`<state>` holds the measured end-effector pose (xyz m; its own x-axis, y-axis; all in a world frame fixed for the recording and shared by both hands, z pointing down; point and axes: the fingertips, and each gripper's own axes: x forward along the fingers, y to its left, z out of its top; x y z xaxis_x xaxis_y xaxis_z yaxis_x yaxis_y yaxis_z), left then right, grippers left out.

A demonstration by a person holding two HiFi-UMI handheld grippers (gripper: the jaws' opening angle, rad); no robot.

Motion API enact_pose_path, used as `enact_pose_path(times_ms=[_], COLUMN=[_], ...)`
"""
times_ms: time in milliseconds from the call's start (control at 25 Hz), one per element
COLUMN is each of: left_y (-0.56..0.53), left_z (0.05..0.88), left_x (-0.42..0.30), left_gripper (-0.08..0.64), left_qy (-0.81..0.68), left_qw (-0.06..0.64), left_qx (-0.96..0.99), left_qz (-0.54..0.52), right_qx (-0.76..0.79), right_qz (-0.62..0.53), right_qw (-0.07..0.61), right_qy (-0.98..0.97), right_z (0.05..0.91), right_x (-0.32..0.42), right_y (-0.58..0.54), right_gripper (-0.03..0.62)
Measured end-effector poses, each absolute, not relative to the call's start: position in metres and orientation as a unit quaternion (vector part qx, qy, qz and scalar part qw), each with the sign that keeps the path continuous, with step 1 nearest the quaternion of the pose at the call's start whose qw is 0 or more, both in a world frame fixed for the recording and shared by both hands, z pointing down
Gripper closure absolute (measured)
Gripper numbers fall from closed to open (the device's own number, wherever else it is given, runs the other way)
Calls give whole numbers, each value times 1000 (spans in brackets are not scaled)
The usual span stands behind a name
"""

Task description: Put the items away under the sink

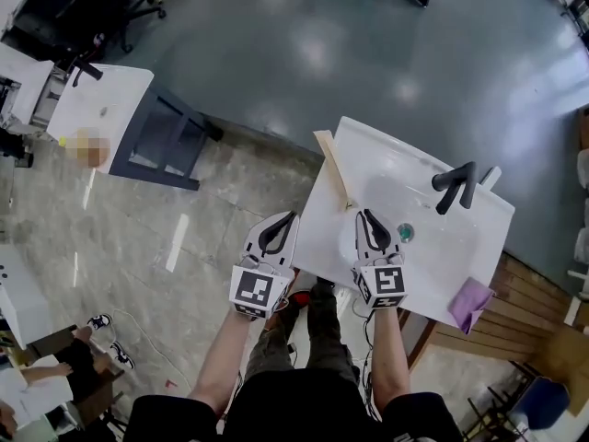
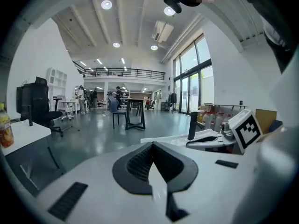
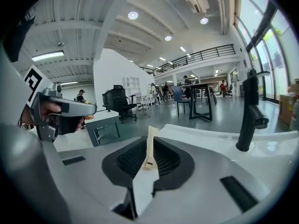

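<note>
Both grippers hovering at the sink, jaws closed, empty.
We're holding the right gripper point(image 1: 367, 215) and left gripper point(image 1: 291, 217) fully shut, gripping nothing. The long pale wooden stick point(image 1: 333, 166) is lying along the left rim of the white sink top point(image 1: 368, 155), its near end just ahead of the right tips. Its long axis is pointing away from us, angling slightly left.

Below me my white counter point(image 1: 405, 168) stands on pale stone-look floor point(image 1: 138, 238), with a shallow basin point(image 1: 433, 238) sunk into its top and a round drain point(image 1: 405, 233) in the middle of that. A black faucet point(image 1: 457, 185) rises at the far edge. A wooden strip point(image 1: 333, 168) lies along the left edge, and a purple cloth point(image 1: 470, 303) is draped over the near right corner
</note>
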<state>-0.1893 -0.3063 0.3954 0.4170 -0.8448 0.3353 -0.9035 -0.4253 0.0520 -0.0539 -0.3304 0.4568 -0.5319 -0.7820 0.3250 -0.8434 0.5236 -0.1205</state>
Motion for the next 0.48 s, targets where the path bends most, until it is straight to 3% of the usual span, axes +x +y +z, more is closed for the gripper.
enact_pose_path(times_ms=[80,160,200,480], left_y=[-308,-309,-310,-316], left_z=[403,410,411,424], left_x=[-189,-190,-191,-198], left_gripper=[554,554,554,554], left_qy=[-527,-529,-529,-537], left_qw=[120,125,126,137], left_qx=[831,828,827,819], left_qz=[135,140,141,150], right_qx=[461,450,446,423], right_qz=[152,173,182,219], right_qw=[123,131,136,173], right_qy=[-866,-866,-866,-862], right_z=[471,484,490,527], right_x=[-56,-60,-62,-75], right_y=[-336,-341,-343,-353], right_gripper=[527,415,396,341])
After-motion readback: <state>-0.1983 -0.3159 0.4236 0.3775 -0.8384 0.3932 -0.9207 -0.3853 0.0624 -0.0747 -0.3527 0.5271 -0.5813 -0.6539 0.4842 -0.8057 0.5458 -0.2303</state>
